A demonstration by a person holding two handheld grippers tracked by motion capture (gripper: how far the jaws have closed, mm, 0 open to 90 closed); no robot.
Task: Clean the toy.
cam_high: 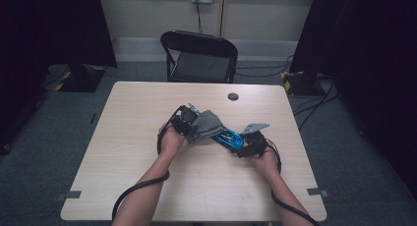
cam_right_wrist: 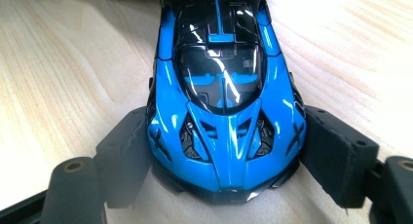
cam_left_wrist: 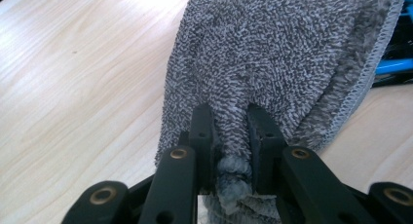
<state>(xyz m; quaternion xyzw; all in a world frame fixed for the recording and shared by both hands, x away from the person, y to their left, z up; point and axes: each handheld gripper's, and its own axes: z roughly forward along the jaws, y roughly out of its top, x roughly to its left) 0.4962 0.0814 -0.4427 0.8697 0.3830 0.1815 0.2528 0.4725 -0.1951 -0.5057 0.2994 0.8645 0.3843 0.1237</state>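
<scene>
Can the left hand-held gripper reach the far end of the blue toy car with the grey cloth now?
Probably yes. The left hand-held gripper pinches the grey cloth, which already drapes beside the blue toy car; the right hand-held gripper clamps only its near end.

Two bare forearms reach in from the bottom and meet near the middle. The left gripper (cam_high: 189, 122) has its jaws squeezed tight together. The right gripper (cam_high: 244, 146) has its jaws spread wide, pointing toward the left one.

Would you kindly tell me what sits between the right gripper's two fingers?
The glossy blue and black toy car, clamped by its sides between the black fingers in the right gripper view.
</scene>
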